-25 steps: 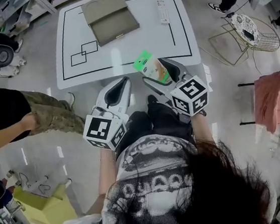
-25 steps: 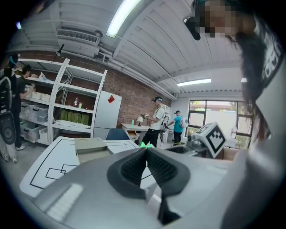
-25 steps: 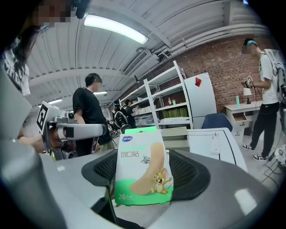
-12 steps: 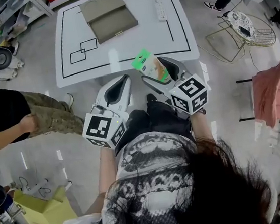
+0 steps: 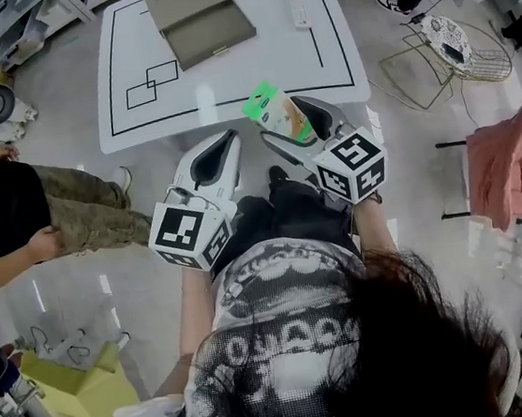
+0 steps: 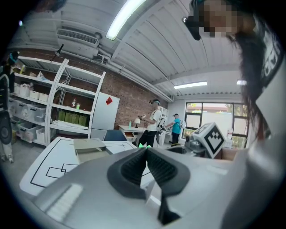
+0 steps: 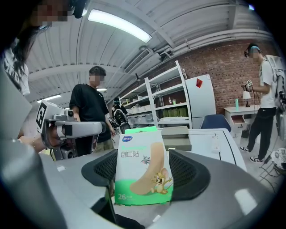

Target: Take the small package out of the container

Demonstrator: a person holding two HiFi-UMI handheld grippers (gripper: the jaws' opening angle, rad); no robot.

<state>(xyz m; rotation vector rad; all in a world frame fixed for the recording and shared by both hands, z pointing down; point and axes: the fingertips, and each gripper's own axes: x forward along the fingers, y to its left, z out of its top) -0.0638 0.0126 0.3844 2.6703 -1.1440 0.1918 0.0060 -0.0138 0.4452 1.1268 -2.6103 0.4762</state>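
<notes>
My right gripper [image 5: 290, 125] is shut on a small green-and-white plaster package [image 5: 275, 119], held just off the near edge of the white table [image 5: 226, 75]. In the right gripper view the package [image 7: 144, 167] stands upright between the two dark pads [image 7: 187, 172]. The container, a flat grey-brown box [image 5: 200, 19] with its lid folded back, lies on the far part of the table. My left gripper [image 5: 215, 154] hangs left of the right one, jaws together and holding nothing; its pads [image 6: 134, 170] meet in the left gripper view.
A white remote [image 5: 298, 11] lies on the table right of the box. Black outline squares [image 5: 151, 82] mark the table's left. A person [image 5: 17, 219] stands at left, a wire basket [image 5: 441, 58] and pink cloth [image 5: 511, 167] at right, a yellow box [image 5: 76, 395] at lower left.
Both grippers and the package have drifted slightly up the picture with the head view shifting; the grip on the package is unchanged. The person at left has moved a little.
</notes>
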